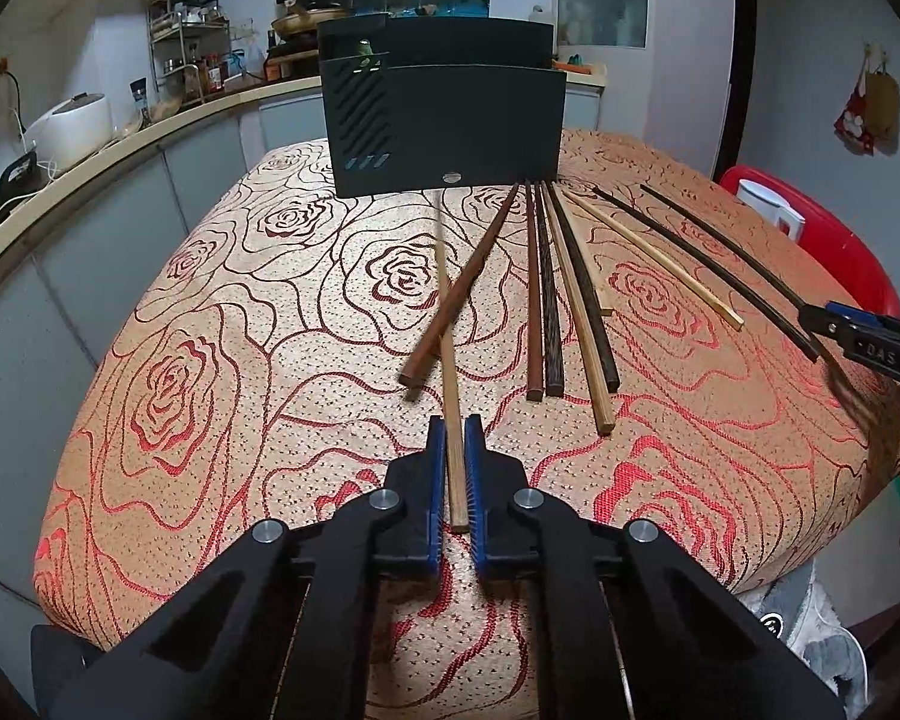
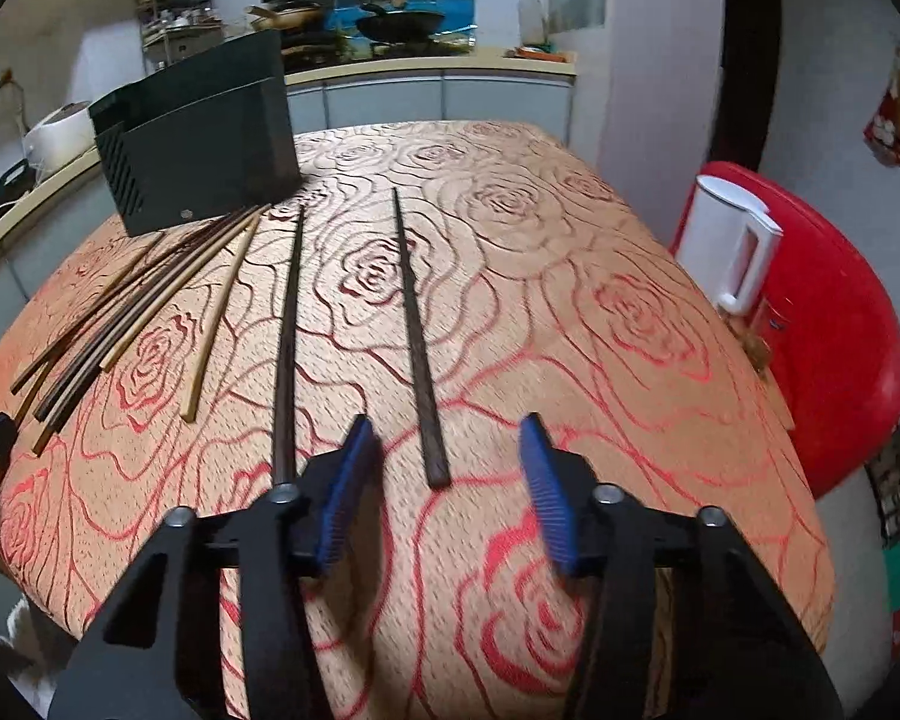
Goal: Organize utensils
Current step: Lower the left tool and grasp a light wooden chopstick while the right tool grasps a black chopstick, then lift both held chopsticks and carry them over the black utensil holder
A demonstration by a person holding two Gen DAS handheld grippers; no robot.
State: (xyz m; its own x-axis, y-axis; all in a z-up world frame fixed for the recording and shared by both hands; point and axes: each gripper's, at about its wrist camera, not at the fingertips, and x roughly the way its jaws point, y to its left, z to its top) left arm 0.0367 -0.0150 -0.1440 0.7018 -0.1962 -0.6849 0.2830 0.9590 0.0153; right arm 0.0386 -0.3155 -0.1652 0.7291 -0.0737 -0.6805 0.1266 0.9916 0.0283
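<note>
My left gripper (image 1: pixel 455 427) is shut on the near end of a light wooden chopstick (image 1: pixel 447 330) that points toward the black utensil holder (image 1: pixel 450 120) at the table's far side. Several brown and dark chopsticks (image 1: pixel 546 300) lie fanned to its right on the rose tablecloth. In the right wrist view my right gripper (image 2: pixel 447 420) stands open low over the cloth. The near end of a dark chopstick (image 2: pixel 417 336) lies between its blue pads, touching neither. A second dark chopstick (image 2: pixel 285 360) lies just left of the left finger. The holder (image 2: pixel 198 138) stands at the far left.
A red chair (image 2: pixel 828 330) with a white kettle (image 2: pixel 732 240) on it stands right of the table. A kitchen counter (image 1: pixel 120 144) with a rice cooker and racks runs along the left and back. The table's rounded front edge is close below both grippers.
</note>
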